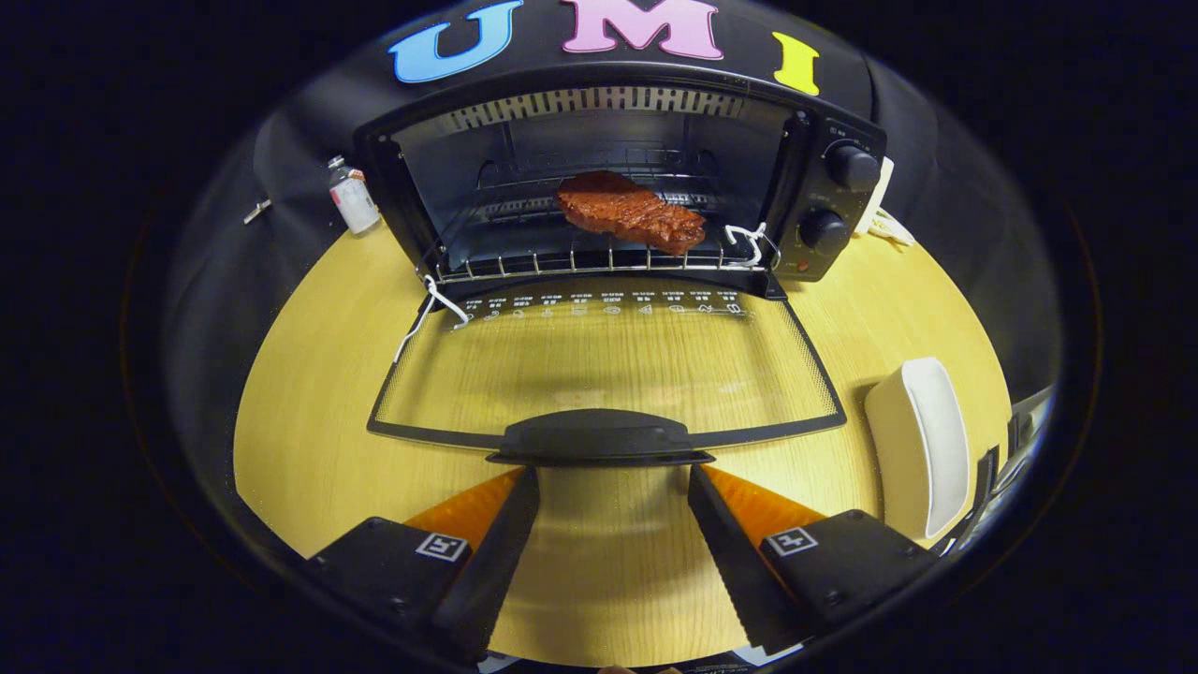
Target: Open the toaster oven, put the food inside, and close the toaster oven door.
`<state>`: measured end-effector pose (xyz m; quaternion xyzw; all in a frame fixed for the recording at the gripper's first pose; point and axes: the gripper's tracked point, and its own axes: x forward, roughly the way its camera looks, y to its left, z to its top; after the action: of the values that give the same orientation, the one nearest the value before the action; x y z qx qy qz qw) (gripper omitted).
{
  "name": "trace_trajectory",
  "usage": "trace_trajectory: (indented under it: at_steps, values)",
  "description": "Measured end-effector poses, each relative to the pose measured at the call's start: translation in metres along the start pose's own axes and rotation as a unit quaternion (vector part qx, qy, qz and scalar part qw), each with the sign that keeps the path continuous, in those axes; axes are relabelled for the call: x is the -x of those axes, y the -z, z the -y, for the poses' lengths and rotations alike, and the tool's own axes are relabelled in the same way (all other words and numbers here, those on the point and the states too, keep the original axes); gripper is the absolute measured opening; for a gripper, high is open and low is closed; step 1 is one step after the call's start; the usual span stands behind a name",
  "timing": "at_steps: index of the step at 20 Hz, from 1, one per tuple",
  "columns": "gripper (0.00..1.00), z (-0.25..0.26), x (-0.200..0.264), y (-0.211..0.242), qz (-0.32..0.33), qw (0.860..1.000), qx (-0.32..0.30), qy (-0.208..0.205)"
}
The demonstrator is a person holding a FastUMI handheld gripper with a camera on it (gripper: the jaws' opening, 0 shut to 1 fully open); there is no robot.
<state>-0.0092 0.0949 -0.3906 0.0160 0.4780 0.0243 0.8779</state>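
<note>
While spread wide over the wooden table (309, 440), gripper (613, 477) hovers with nothing between its fingers, tips just short of the door handle (596, 437). Off to the left, beside the oven, stands a small white bottle (354, 200) with a label too blurred to read. Next, front and centre: black toaster oven (599, 178), wide open, its glass door (608, 360) folded down flat toward the fingers, a row of tiny white icons printed along the hinge edge, too small to read. Up on the wire rack (599, 257) sits the food (630, 211), a reddish-brown, grill-marked steak, right of the rack's middle. Two round black knobs (838, 197) stacked on the oven's right panel. Further right, a white dish (922, 445) near the table edge.
</note>
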Motion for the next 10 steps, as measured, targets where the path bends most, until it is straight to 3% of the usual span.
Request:
trace_trajectory:
  at_steps: [10]
  values:
    - [0.98,-0.003,0.028,-0.018,0.028,1.0,-0.008,-0.003]
